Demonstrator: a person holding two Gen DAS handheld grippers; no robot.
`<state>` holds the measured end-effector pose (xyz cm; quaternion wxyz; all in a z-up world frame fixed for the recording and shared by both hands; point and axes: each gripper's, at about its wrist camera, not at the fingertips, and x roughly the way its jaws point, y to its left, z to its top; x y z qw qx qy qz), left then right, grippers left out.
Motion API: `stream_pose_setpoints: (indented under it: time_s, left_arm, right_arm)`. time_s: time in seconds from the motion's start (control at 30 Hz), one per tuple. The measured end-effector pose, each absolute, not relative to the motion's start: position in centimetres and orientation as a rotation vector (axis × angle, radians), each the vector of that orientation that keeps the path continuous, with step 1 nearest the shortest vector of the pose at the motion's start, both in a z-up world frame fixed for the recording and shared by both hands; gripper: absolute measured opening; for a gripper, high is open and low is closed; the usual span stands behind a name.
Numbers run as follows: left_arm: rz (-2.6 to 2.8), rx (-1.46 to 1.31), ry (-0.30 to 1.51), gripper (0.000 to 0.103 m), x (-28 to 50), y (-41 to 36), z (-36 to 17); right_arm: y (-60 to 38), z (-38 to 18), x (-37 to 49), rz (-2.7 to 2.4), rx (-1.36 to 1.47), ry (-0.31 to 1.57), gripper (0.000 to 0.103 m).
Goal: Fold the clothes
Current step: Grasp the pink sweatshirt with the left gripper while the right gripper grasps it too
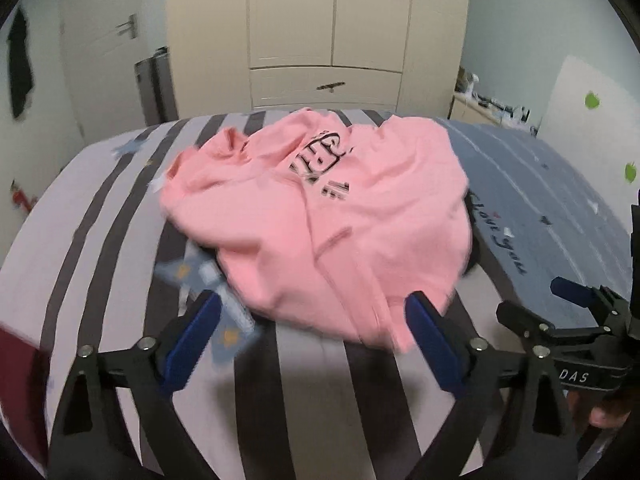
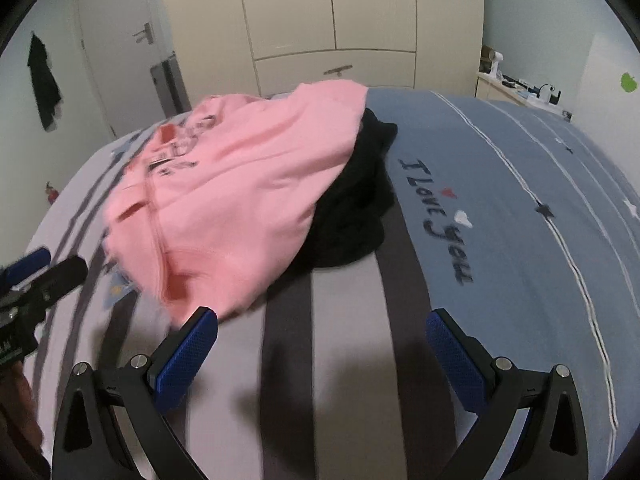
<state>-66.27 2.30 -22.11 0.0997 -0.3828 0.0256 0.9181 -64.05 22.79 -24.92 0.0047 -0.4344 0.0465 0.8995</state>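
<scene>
A crumpled pink sweatshirt (image 1: 320, 232) (image 2: 240, 184) with black lettering lies on the bed. It partly covers a black garment (image 2: 356, 208), of which the left wrist view shows only a sliver (image 1: 474, 260). My left gripper (image 1: 312, 312) stands open at the sweatshirt's near hem; the fabric edge reaches between its blue pads (image 1: 424, 332) without being pinched. It also shows at the left edge of the right wrist view (image 2: 64, 262). My right gripper (image 2: 322, 320) is open above the bare striped sheet, just right of the hem, holding nothing. From the left wrist view it appears at the right (image 1: 528, 298).
The bed has a grey-and-white striped sheet (image 2: 344, 360) and a blue part with "I Love You" lettering (image 2: 444, 220). Behind the bed stand a cream wardrobe (image 1: 328, 32), a door (image 1: 100, 60) and a metal bin (image 1: 156, 88). A cluttered desk (image 2: 520, 88) sits at the far right.
</scene>
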Motion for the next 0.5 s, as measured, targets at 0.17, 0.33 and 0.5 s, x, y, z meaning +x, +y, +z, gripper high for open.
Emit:
stream_pose_setpoints:
  time_s: [0.17, 0.33, 0.5]
  left_arm:
    - [2.710, -1.182, 0.154, 0.087, -71.8, 3.0, -23.8]
    - [2.627, -1.227, 0.109, 0.068, -73.4, 2.7, -25.5]
    - [2.608, -1.159, 0.010, 0.024, -71.5, 0.5, -25.9]
  right_arm:
    - [23.3, -26.4, -68.5, 2.866, -1.361, 0.244, 0.103]
    - [22.7, -28.2, -70.9, 2.833, -1.418, 0.222, 0.103]
    - [22.2, -29.1, -72.2, 2.854, -1.439, 0.322, 0.101]
